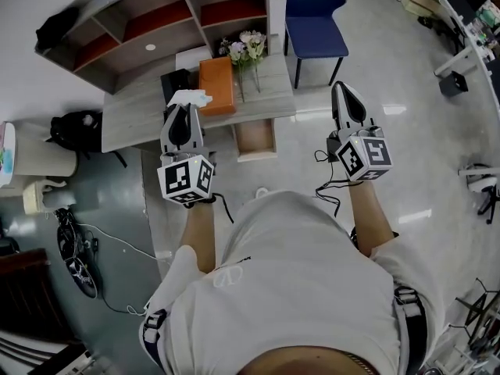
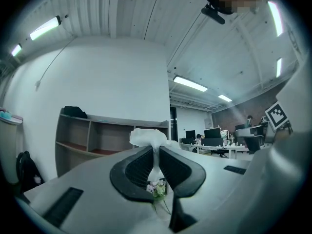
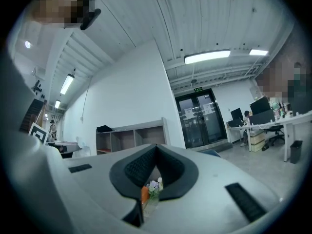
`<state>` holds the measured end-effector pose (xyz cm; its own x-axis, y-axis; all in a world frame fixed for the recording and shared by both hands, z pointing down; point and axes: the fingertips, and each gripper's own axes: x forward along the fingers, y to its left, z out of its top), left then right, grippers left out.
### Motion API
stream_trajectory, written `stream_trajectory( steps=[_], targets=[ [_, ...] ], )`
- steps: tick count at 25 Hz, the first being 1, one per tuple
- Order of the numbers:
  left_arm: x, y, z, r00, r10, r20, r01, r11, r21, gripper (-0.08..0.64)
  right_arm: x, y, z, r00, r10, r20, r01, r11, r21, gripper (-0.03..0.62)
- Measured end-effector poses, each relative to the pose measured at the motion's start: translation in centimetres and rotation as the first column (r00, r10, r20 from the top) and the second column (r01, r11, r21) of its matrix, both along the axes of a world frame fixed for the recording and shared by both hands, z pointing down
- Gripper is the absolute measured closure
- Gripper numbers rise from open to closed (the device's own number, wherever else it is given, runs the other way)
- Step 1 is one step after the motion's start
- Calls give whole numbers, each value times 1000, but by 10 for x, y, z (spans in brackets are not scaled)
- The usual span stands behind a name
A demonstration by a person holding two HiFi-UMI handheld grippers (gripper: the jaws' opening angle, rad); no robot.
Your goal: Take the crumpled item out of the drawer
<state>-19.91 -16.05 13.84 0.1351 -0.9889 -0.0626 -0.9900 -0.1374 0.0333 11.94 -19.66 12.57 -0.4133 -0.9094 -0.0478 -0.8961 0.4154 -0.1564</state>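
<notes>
Tissue (image 1: 190, 97) pinched in left gripper (image 1: 184, 106) jaws over desk (image 1: 133, 116) | right gripper (image 1: 341, 87) jaws closed over floor (image 1: 406, 76)

My left tool (image 2: 156, 150) has its two dark jaws closed on a crumpled white item (image 2: 148, 136). A thin strip of it runs down between the pads, and the rest bunches out above the tips. Low in the gap behind the jaws I can make out a small bunch of pale flowers (image 2: 157, 188). Beyond the tool, an open shelf unit (image 2: 97, 141) stands against a white wall, with a dark bag (image 2: 74, 112) lying on top of it. A black backpack (image 2: 25, 168) sits at the far left. To the right the room opens onto worktops with monitors (image 2: 212, 133), and strip lights (image 2: 191, 84) hang from the ceiling.
</notes>
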Motion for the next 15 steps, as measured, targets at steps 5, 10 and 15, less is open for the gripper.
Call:
stream_trajectory(
  steps=[5,10,15],
  targets=[
    [-4,3,-2,1000,-1,-16,1,999,36,518,14,5,-1,999,49,-4,-49,999,13,591],
    [-4,4,-6,999,5,-33,-3,999,46,518,26,8,5,997,73,20,-73,997,-9,591],
    [-14,4,-9,999,-12,-41,14,999,49,518,24,11,4,997,69,19,-69,998,-9,591]
  ],
)
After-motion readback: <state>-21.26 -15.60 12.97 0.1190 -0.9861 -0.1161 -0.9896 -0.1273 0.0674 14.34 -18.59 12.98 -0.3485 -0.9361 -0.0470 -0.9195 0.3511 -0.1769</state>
